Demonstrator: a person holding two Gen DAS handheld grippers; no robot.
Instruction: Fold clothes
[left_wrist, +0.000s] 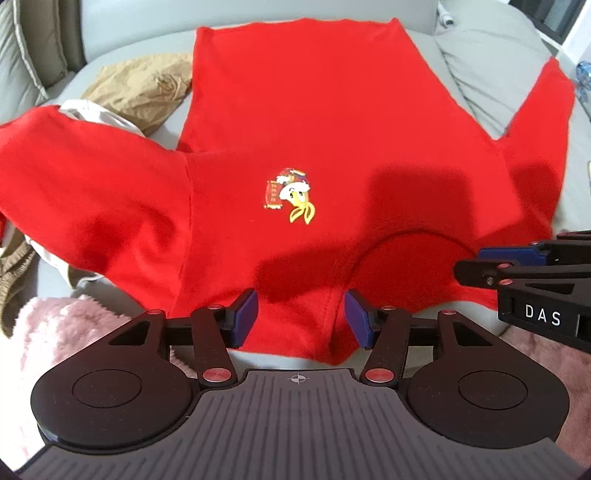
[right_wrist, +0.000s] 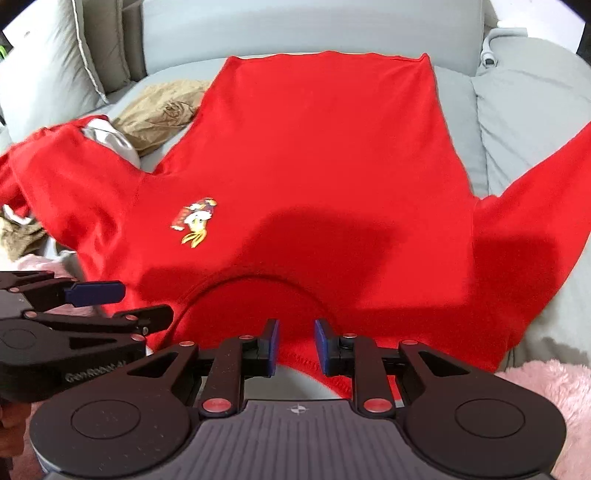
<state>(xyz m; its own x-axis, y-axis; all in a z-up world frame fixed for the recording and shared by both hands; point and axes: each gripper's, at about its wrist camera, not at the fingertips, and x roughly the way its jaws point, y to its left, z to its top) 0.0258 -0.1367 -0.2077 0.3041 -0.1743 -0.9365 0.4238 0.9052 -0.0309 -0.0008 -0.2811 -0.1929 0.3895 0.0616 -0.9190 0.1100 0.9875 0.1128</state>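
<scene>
A red T-shirt (left_wrist: 295, 122) with a small cartoon print (left_wrist: 290, 195) lies spread face up on a grey sofa seat, collar nearest me, sleeves out to both sides. It also shows in the right wrist view (right_wrist: 325, 166). My left gripper (left_wrist: 301, 319) is open, its blue pads either side of the shoulder edge left of the collar. My right gripper (right_wrist: 295, 347) is open over the collar's near edge. Each gripper shows in the other's view: the right one (left_wrist: 480, 264) and the left one (right_wrist: 144, 302).
Tan trousers (left_wrist: 144, 88) and a white garment (left_wrist: 96, 114) lie at the left, partly under the left sleeve. A pink fluffy blanket (right_wrist: 546, 387) covers the near edge. Grey cushions (right_wrist: 535, 122) lie to the right, sofa back (right_wrist: 295, 26) behind.
</scene>
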